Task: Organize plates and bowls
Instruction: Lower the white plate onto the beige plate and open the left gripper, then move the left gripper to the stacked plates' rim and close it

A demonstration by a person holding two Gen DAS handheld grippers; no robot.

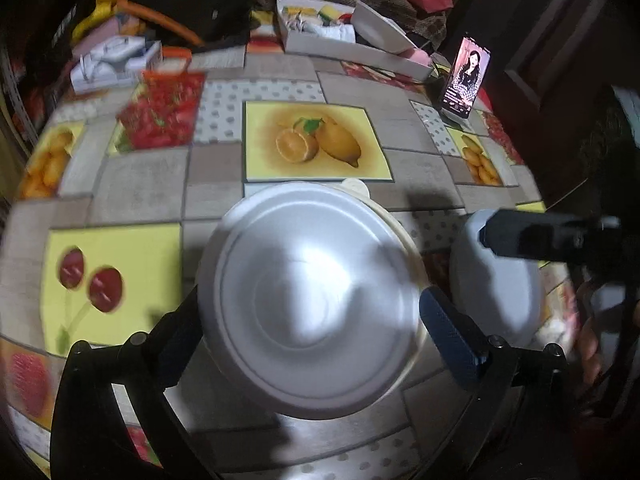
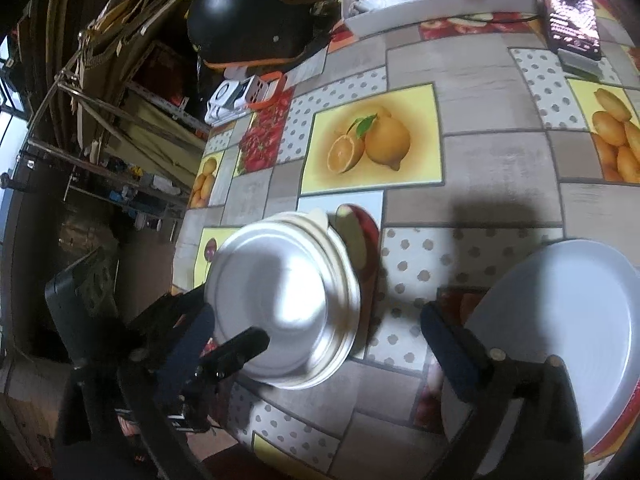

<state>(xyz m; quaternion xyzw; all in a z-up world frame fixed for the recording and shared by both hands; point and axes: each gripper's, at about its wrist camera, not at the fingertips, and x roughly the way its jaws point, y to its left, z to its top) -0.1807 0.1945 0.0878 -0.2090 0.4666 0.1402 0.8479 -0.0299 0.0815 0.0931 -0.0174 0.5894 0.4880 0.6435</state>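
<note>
Wide-open left gripper (image 1: 316, 332) sits around the near side of a white bowl (image 1: 308, 300) stacked on plates (image 1: 404, 232) mid-table, holding nothing. Right gripper (image 2: 320, 344) is wide open too, its right finger beside a white plate (image 2: 568, 328) on the right.

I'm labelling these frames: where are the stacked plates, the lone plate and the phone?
stacked plates (image 1: 308, 300): left wrist view, top plate's centre.
lone plate (image 2: 560, 320): right wrist view, its face.
phone (image 1: 466, 76): left wrist view, screen.

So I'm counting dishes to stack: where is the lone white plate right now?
The white plate lies on the tablecloth at the right of the right wrist view, right of the plate stack, beside the right gripper.
</note>
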